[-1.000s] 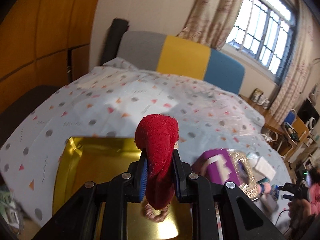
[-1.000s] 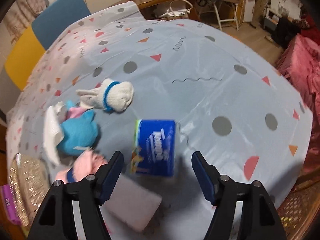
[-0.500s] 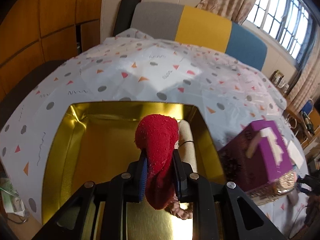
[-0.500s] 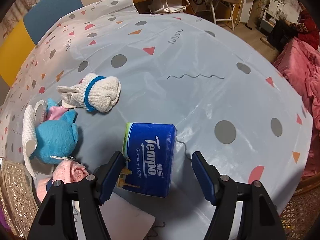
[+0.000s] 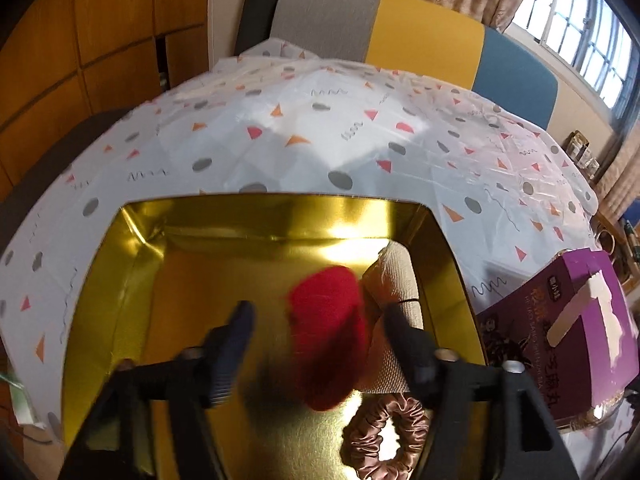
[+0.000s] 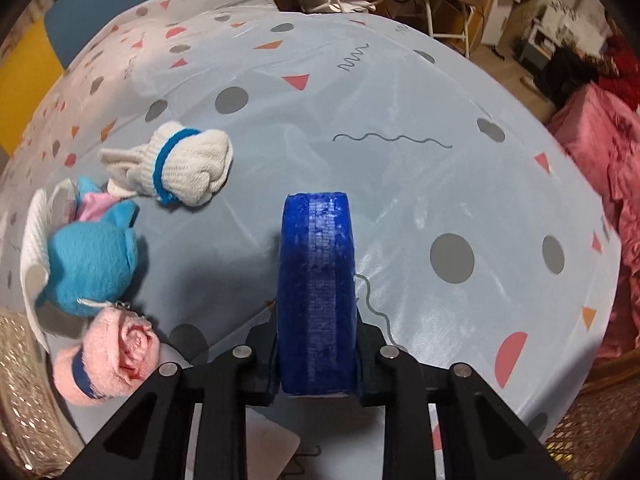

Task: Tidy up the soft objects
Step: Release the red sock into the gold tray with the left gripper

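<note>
- Left hand-held gripper (image 5: 316,332): jaws now spread wide, nothing held; half a second ago clamped on the red soft item (image 5: 326,336).
- Red soft item: blurred, lying or dropping between the parted fingers inside the gold tray (image 5: 120,280); contact with the tray floor not resolvable. Release apparently just made.
- Already in the tray: a beige rolled cloth (image 5: 396,280) against the right wall, touching or just beside the red item, and a brown satin scrunchie (image 5: 386,436) near the front edge.
- Purple box (image 5: 560,320): just outside the tray's right wall, on the patterned tablecloth (image 5: 320,140).
- Right hand-held gripper (image 6: 316,360): jaws now closed against both sides of the blue tissue pack (image 6: 316,292); half a second ago wide open with the pack lying flat beneath. Pack now stands on edge between the fingers, narrow face to the camera; lifted or merely tilted, not determinable.
- Meaning for the task: one item delivered to the tray, the next secured; likely next step, transfer of the pack toward the tray.
- Awaiting sorting on the table (image 6: 440,120), left of the pack: white knitted glove (image 6: 180,168), blue plush toy (image 6: 92,264), pink rolled towel (image 6: 104,360), clustered closely, glove slightly apart.
- Pose, left: aimed downward into the tray, fingers above its floor, centred slightly right.
- Pose, right: low over the table, pointed forward and down, fingers level with the pack's lower half.
</note>
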A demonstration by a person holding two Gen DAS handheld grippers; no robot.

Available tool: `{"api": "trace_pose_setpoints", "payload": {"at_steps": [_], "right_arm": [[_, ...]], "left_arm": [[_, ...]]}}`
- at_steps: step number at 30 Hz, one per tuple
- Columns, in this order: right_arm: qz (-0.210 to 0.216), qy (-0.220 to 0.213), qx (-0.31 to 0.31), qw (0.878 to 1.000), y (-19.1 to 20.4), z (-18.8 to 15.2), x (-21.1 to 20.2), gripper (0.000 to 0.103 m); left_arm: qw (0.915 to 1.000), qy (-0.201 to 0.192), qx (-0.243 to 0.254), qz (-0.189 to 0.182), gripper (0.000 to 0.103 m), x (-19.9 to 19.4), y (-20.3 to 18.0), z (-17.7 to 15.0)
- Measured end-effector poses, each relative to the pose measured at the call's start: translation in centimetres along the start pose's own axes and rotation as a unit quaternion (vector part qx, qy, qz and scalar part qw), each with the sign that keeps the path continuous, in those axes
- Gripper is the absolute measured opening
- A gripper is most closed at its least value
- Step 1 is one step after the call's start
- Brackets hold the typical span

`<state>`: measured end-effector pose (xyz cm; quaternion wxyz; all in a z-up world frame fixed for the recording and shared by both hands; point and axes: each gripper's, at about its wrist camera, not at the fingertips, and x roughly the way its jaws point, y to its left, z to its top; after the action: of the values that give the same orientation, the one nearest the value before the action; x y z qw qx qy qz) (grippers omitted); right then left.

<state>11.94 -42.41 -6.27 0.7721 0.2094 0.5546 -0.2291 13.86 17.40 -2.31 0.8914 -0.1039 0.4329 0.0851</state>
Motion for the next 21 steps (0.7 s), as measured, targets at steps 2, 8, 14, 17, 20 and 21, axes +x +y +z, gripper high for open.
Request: {"api": "trace_pose_setpoints", "payload": {"at_steps": [2,8,14,17,20,21], "right_arm": [[0.019,0.002,0.018,1.000,-0.5,0.1,0.0,0.030],[0.087,-0.004,0.076,0.993,-2.8,0.5,-0.4,0.066],[0.100,-0.008,0.102,0.990,-4.4,1.2,-0.5,0.070],[0.082,-0.015,0.090,0.992,-3.7,1.3,-0.7,0.070],[0.070,-0.016,0.087,0.994,-3.3,1.2,-0.6,0.068],[0.069,-0.014,0.086,0.994,-3.5,0.9,-0.7,0.063]], "left_arm": [[1.0000,-0.005,0.003,0.000,0.072,-0.5,-0.2,0.0],[0.9992,-0.036,-0.007,-0.017,0.074,-3.4,-0.3,-0.6],[0.9981,-0.055,0.007,-0.025,0.074,-5.7,-0.9,-1.9],[0.9980,-0.056,0.014,-0.027,0.075,-6.4,-1.0,-2.7],[0.9980,-0.052,0.018,-0.032,0.075,-6.9,-1.1,-3.7],[0.9980,-0.051,0.019,-0.031,0.075,-7.1,-1.1,-4.0]]}}
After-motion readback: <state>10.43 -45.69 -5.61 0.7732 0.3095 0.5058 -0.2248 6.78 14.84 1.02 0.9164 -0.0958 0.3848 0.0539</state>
